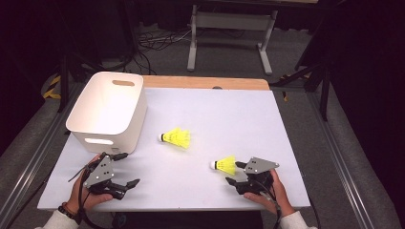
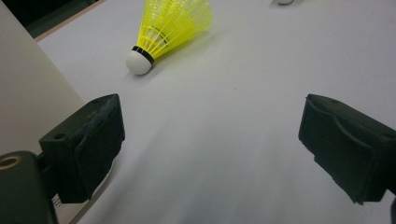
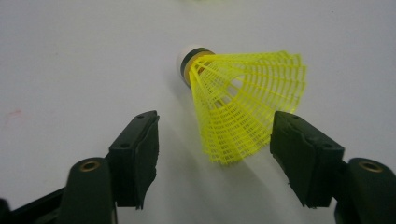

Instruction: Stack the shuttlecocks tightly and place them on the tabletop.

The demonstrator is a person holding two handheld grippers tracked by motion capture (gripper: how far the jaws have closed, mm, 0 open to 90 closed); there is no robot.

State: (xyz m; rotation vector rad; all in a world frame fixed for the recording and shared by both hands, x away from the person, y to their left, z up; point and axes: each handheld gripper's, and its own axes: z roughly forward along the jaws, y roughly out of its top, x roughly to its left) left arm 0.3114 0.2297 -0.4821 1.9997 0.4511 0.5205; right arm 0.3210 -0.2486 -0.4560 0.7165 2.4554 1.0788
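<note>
1. White bin [image 1: 107, 112] at table's left; whether anything lies inside, I cannot tell.
2. Both yellow shuttlecocks on the table: far shuttlecock [image 1: 175, 138] mid-table, near shuttlecock [image 1: 224, 165] just ahead of right gripper [image 1: 236, 172].
3. Right jaws apart, flanking its skirt, not touching.
4. Left gripper [image 1: 127, 168] jaws apart, holding nothing. Likely binning job, not yet begun.

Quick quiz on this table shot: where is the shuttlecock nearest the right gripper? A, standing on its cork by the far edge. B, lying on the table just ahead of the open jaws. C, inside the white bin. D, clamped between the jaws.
B: the shuttlecock lies on its side on the table, its yellow skirt toward the right gripper, whose jaws stand apart on either side of the skirt's end without visibly touching it.
</note>
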